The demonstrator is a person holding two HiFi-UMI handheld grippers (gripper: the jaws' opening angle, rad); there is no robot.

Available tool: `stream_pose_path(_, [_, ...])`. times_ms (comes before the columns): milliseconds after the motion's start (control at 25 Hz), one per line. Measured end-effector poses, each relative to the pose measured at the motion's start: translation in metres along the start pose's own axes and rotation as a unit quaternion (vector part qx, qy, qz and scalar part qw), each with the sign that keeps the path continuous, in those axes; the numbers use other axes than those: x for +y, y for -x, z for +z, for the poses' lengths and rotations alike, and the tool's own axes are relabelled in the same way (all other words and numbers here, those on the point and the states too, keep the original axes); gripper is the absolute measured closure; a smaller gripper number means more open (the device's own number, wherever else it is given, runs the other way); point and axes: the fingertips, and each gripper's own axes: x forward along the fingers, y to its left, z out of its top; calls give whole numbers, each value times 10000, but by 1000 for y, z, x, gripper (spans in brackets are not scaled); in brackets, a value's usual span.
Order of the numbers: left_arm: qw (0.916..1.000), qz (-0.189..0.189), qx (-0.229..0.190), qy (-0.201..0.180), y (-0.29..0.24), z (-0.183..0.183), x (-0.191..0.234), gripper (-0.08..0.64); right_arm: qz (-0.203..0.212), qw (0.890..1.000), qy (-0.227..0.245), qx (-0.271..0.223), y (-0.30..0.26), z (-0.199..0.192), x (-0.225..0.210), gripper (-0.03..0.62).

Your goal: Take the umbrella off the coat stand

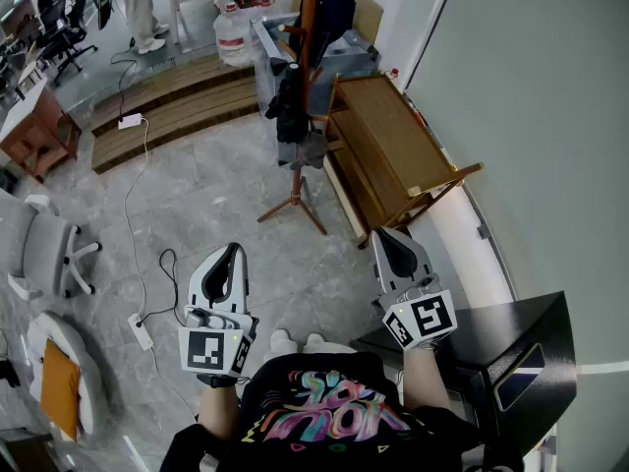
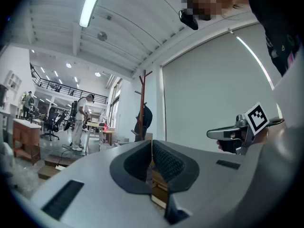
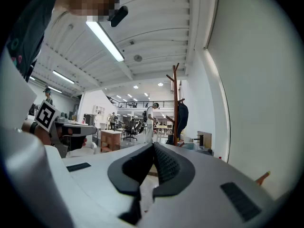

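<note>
The wooden coat stand (image 1: 309, 37) rises from its tripod foot across the grey floor, ahead of me. A dark folded umbrella (image 1: 289, 104) hangs low on its pole, and a dark garment (image 1: 332, 3) hangs higher up. In the left gripper view the coat stand (image 2: 143, 94) stands far off, and in the right gripper view the coat stand (image 3: 175, 99) is also distant. My left gripper (image 1: 233, 255) and right gripper (image 1: 385, 240) are held level in front of me, well short of the stand. The left gripper (image 2: 152, 144) and the right gripper (image 3: 153, 148) are both shut with nothing between the pads.
A wooden table (image 1: 391, 141) stands just right of the stand against the pale wall. A black cabinet (image 1: 516, 347) is at my right. White chairs (image 1: 44, 254) and a floor cable with power strip (image 1: 142, 330) lie left. Water bottles (image 1: 232, 35) and a person (image 1: 138, 8) are beyond.
</note>
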Motion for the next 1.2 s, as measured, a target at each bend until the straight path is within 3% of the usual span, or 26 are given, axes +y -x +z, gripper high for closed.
stream_pose_path(800, [9998, 191, -3, -43, 2, 4, -46, 531, 221, 9992, -291, -164, 22, -9, -19, 577])
stream_pose_path(1200, [10000, 36, -16, -52, -63, -5, -34, 530, 41, 9984, -533, -188, -21, -24, -61, 577])
